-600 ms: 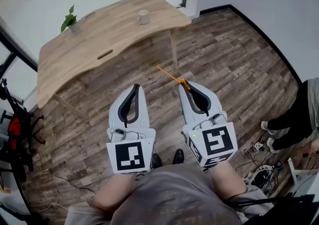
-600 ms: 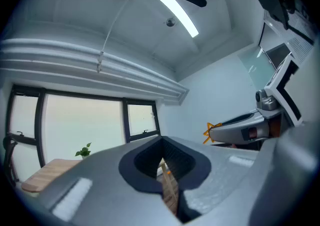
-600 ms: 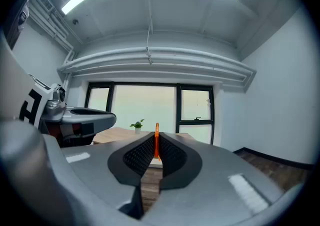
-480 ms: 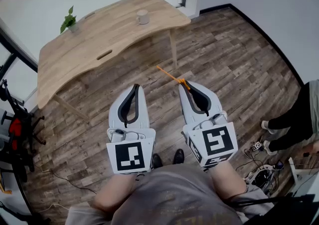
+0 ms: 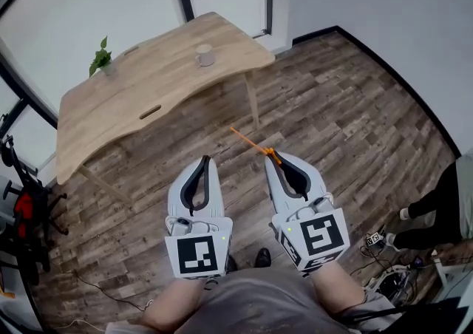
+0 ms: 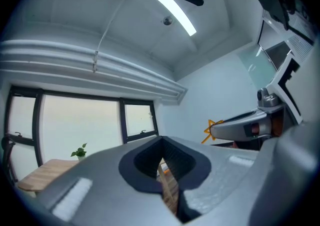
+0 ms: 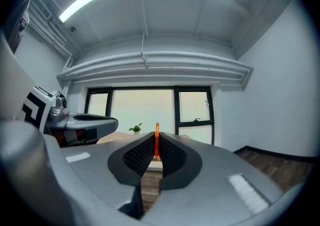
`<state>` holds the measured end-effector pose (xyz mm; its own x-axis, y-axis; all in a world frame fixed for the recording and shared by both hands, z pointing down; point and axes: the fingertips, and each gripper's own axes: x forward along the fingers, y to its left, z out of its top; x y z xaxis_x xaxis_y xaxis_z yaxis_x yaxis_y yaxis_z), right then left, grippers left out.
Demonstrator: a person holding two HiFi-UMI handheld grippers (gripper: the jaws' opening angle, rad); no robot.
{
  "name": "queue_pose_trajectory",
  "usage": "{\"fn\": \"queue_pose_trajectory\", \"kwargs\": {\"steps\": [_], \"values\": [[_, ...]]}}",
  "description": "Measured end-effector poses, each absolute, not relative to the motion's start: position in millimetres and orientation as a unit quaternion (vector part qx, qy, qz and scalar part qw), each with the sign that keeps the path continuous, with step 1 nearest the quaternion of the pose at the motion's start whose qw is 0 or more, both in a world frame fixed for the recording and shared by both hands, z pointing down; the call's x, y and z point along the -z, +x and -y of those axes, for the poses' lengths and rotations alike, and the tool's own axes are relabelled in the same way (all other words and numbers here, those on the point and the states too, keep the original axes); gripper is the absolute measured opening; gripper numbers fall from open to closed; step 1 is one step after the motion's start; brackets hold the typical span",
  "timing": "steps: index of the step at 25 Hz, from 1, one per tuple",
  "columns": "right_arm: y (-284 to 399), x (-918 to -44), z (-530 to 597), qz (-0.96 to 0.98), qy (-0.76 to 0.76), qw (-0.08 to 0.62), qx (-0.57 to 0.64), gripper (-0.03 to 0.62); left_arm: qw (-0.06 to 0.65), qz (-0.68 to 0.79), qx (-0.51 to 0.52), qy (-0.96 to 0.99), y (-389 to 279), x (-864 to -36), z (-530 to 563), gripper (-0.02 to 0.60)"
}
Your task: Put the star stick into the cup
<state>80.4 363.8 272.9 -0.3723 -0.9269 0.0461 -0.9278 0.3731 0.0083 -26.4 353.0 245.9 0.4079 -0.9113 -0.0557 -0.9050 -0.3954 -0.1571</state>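
Note:
The star stick (image 5: 249, 141) is thin and orange, with its star end (image 5: 270, 153) at my right gripper's tip. My right gripper (image 5: 271, 155) is shut on it, and the shaft points up-left toward the table. In the right gripper view the stick (image 7: 156, 142) stands pinched between the dark pads. The pale cup (image 5: 205, 55) stands far off on the wooden table (image 5: 148, 89), near its right end. My left gripper (image 5: 204, 160) is shut with nothing in it, level beside the right one. The left gripper view shows the star (image 6: 214, 129) at the right gripper's nose.
A small potted plant (image 5: 101, 59) sits at the table's far left edge. The table has a slot cutout (image 5: 150, 111) and thin legs (image 5: 252, 103). Wood-plank floor lies between me and the table. A person's dark leg (image 5: 443, 207) and cables (image 5: 380, 240) are at the right.
The whole scene has shifted down in the head view, so more of the window and wall show. Both grippers keep their pose, with the stick still held. The person at right has edged away.

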Motion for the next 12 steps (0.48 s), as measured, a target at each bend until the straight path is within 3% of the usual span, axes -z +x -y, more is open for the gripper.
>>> {"fn": "queue_pose_trajectory", "kwargs": {"steps": [12], "values": [[102.6,-286.4,-326.6,0.837,0.546,0.021,-0.030,0.046,0.076,-0.549,0.042,-0.831,-5.0,-262.3,-315.3,0.000]]}}
